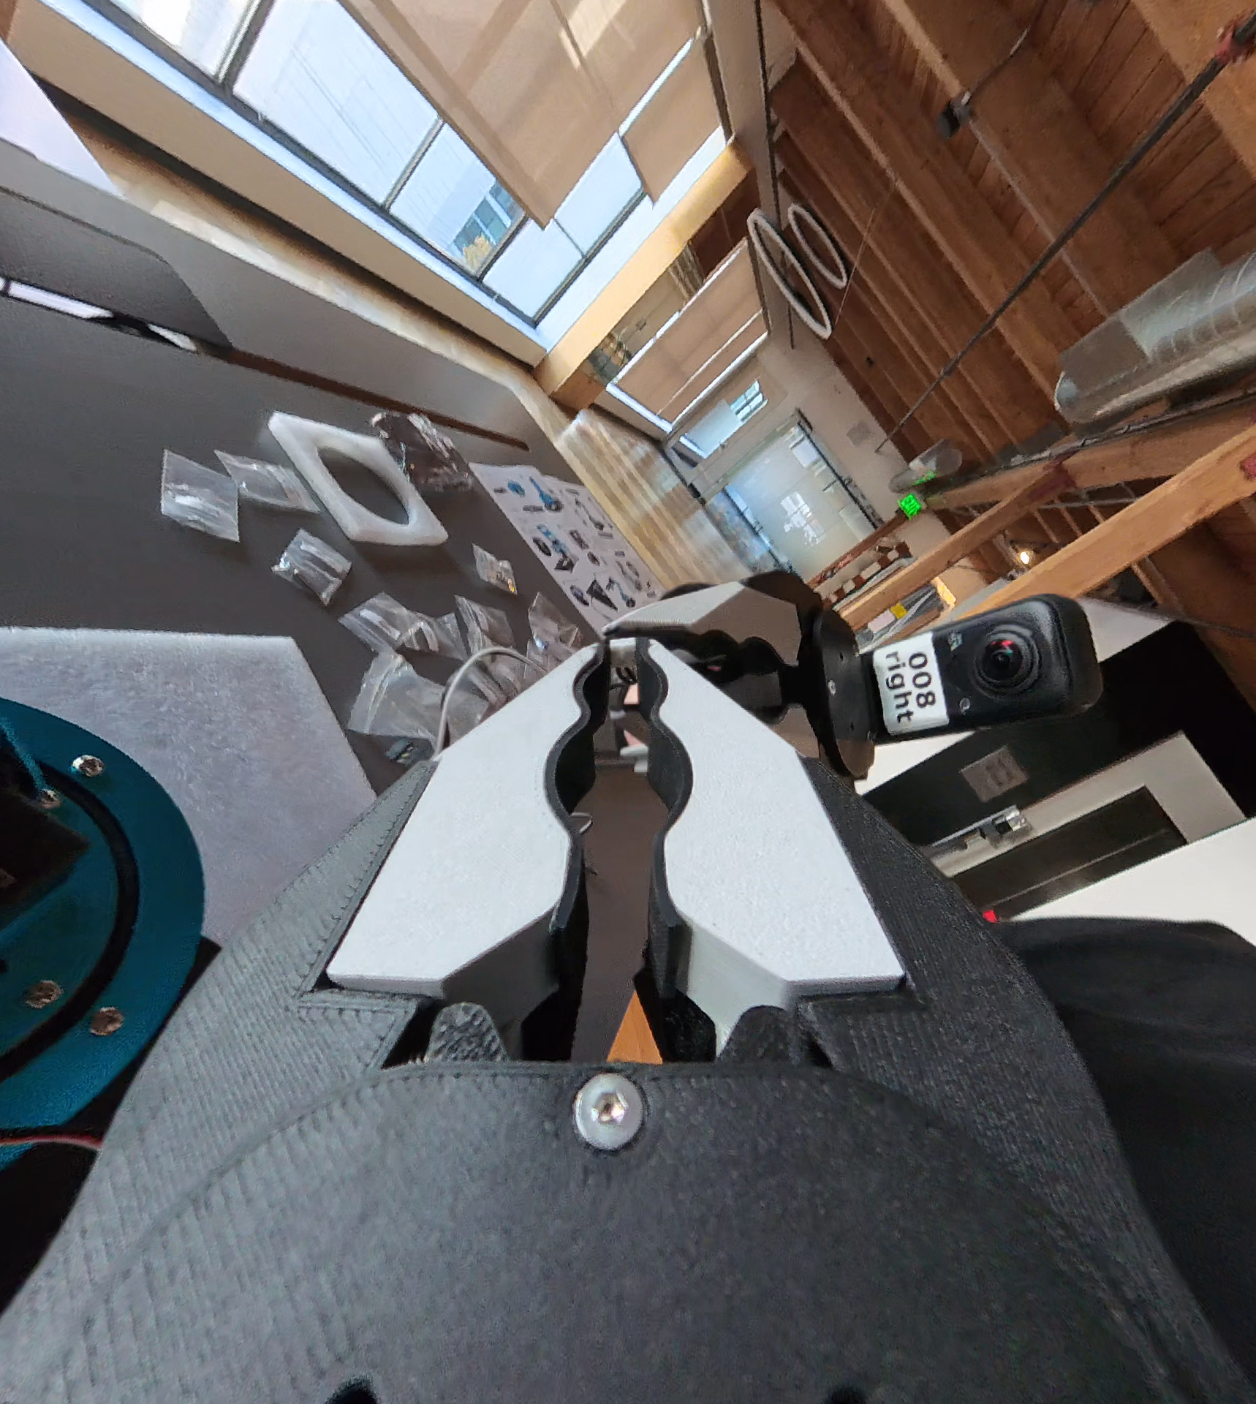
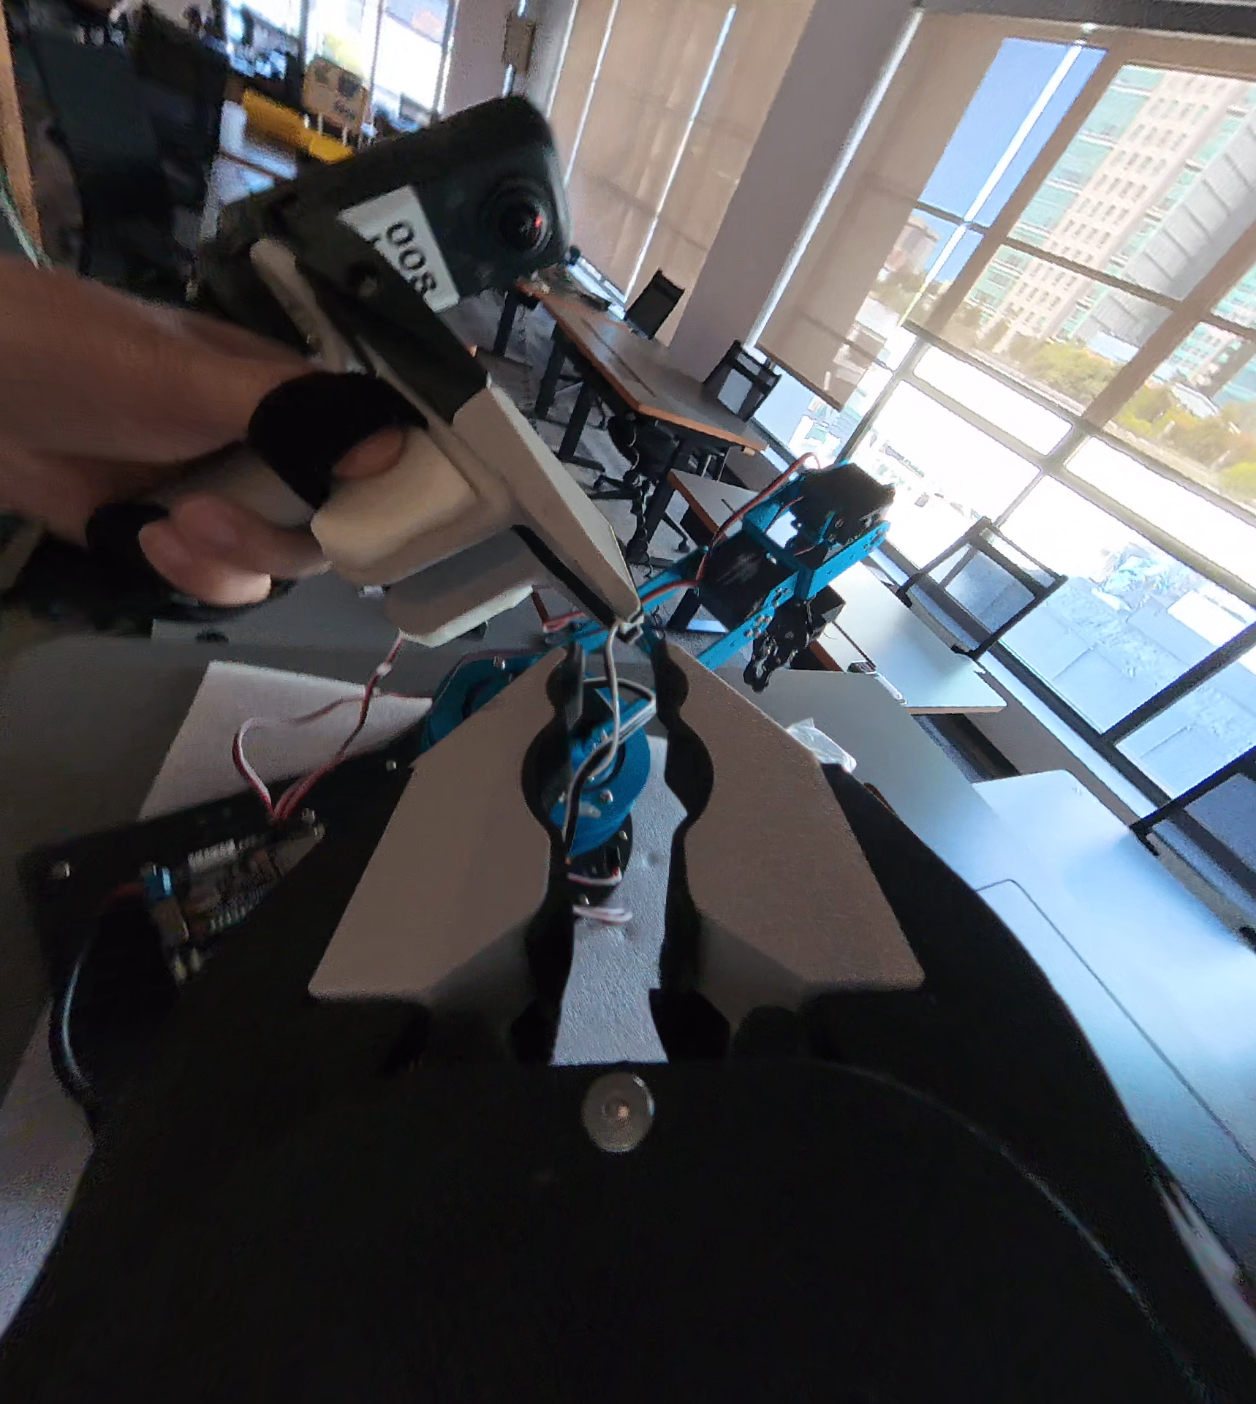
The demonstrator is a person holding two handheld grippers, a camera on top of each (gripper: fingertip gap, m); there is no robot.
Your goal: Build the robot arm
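A small blue robot arm [image 2: 800, 547] stands on a round blue base [image 2: 594, 767], which also shows in the left wrist view [image 1: 63, 874]. Thin servo cables [image 2: 612, 668] run from it. My left gripper [image 1: 623, 649] is nearly closed; in the right wrist view its tip [image 2: 631, 611] pinches one thin cable just above the base. My right gripper [image 2: 617, 653] is open, its fingers on either side of the hanging cables and a black connector [image 2: 572, 695], touching nothing I can see. Its tip meets the left one's [image 1: 621, 627].
A circuit board [image 2: 230, 889] with red and white wires lies left of the base on a white foam pad [image 2: 268, 722]. Several clear parts bags [image 1: 382, 623], a white foam frame [image 1: 359, 486] and a printed sheet [image 1: 572, 532] lie on the dark table. A hand [image 2: 78, 395] holds the left gripper. Less than 4 cm separates the two grippers' tips.
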